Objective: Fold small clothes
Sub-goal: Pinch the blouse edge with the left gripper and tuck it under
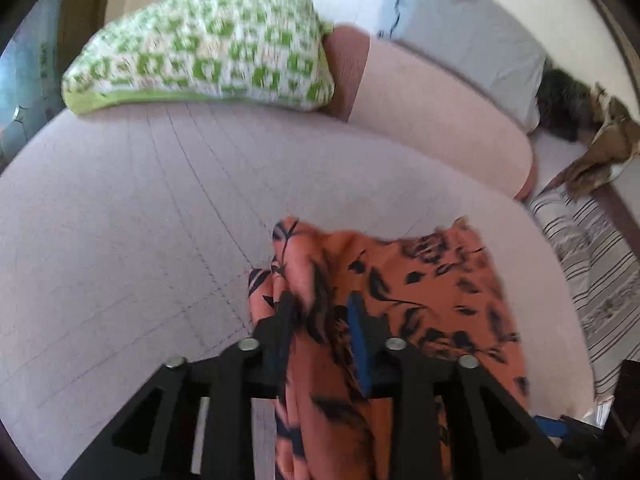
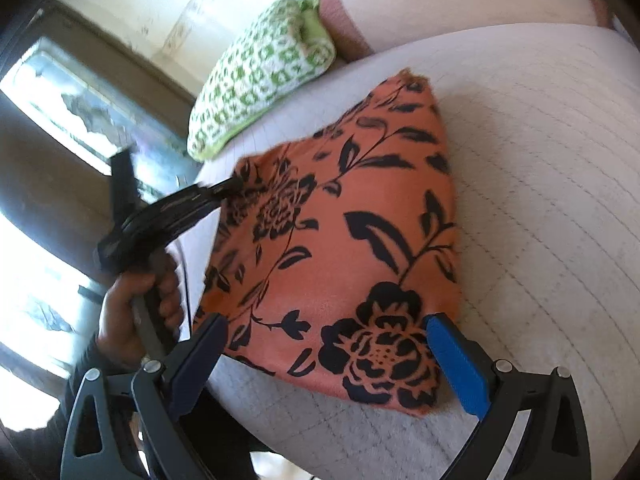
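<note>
Left gripper [image 1: 322, 312] pinches a bunched edge of the orange floral garment [image 2: 352, 216], likely to carry a fold across the quilted bedspread [image 2: 540, 160]; right gripper [image 2: 324, 344] gapes wide, empty, straddling the near corner.

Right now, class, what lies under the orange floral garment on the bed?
The orange floral garment lies on the pale quilted bedcover, which shows around it. The left tongs pinch one edge. Whatever sits directly beneath the cloth is covered.
</note>
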Motion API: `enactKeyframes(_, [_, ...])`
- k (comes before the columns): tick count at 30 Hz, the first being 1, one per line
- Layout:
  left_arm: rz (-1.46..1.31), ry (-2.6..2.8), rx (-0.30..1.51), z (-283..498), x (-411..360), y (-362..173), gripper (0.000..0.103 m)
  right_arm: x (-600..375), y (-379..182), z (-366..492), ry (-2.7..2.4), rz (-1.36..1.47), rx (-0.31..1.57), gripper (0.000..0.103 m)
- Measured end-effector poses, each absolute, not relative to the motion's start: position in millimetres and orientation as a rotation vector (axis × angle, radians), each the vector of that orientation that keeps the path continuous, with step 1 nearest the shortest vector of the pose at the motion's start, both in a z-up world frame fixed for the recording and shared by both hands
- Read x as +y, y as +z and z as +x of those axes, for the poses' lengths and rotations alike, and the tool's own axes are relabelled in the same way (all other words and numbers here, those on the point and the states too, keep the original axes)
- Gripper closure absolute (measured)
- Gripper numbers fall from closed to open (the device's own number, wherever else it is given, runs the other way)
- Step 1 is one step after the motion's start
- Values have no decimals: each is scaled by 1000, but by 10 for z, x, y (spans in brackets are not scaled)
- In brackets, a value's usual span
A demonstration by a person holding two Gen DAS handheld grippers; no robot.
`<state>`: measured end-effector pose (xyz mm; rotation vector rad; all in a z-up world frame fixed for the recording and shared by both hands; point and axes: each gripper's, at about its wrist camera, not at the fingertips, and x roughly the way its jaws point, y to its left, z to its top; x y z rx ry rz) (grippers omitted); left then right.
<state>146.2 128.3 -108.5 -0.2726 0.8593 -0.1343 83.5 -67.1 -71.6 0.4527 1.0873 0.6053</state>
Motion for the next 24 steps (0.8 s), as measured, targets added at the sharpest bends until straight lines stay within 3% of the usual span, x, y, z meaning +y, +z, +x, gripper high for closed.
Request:
enactKeyframes(5, [-337, -193, 840, 776, 1219, -886, 57, -839, -688, 712, 585, 519, 1056, 2])
enactKeyframes(11, [-421, -195, 971, 357, 1057, -1286, 58, -892, -720, 569, 591, 552, 1051, 2])
enactKeyframes(16, [-417, -195, 969, 357, 977, -1269, 58, -986, -698, 465, 588, 561, 1012, 2])
enactKeyframes(17, [-433, -188, 995, 395, 991, -1304, 69, -1011, -718, 455, 582, 571, 1012, 2])
enactKeyframes(18, [-447, -169, 1033, 448, 1017, -1359, 99, -1045, -744, 450, 574, 585, 1015, 2])
enactKeyframes(21, [-494, -136, 1051, 425, 1141, -1322, 98, -1122, -758, 433, 568, 605, 1003, 2])
enactKeyframes(24, [-282, -97, 984, 356, 995, -1041, 97, -1218, -798, 435, 565, 630, 994, 2])
